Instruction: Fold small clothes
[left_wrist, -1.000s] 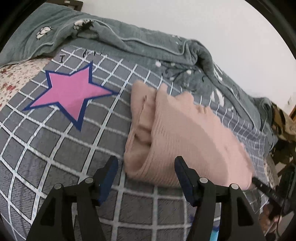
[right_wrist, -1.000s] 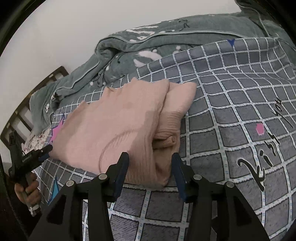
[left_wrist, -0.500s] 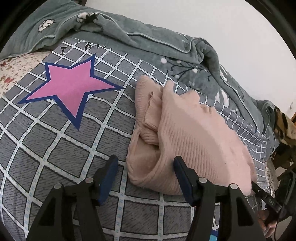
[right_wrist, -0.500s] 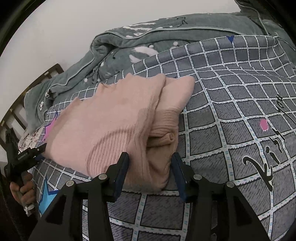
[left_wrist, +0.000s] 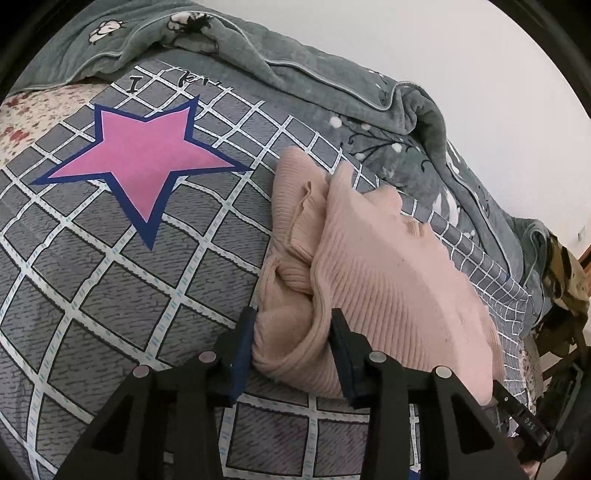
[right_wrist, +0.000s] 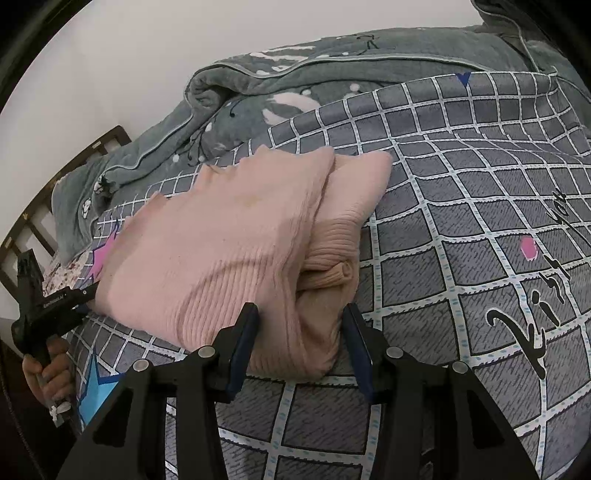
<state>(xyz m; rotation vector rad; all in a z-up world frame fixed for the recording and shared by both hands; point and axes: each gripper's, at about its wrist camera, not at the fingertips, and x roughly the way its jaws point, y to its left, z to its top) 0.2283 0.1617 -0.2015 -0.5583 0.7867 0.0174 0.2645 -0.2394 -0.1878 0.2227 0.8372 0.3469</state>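
We note a bed (left_wrist: 110, 295) under a grey cover with a white grid, a large pink star (left_wrist: 140, 166) and black lettering (right_wrist: 524, 317) printed on it. A grey-green floral blanket (right_wrist: 295, 85) lies bunched along a plain white wall (right_wrist: 110, 55). A dark wooden slatted bedframe (right_wrist: 40, 206) shows at one end. Light is soft, even.

The left gripper (left_wrist: 293, 345) was closing its jaws on the sweater (left_wrist: 384, 280) corner between them, above the checked sheet (left_wrist: 110, 288).
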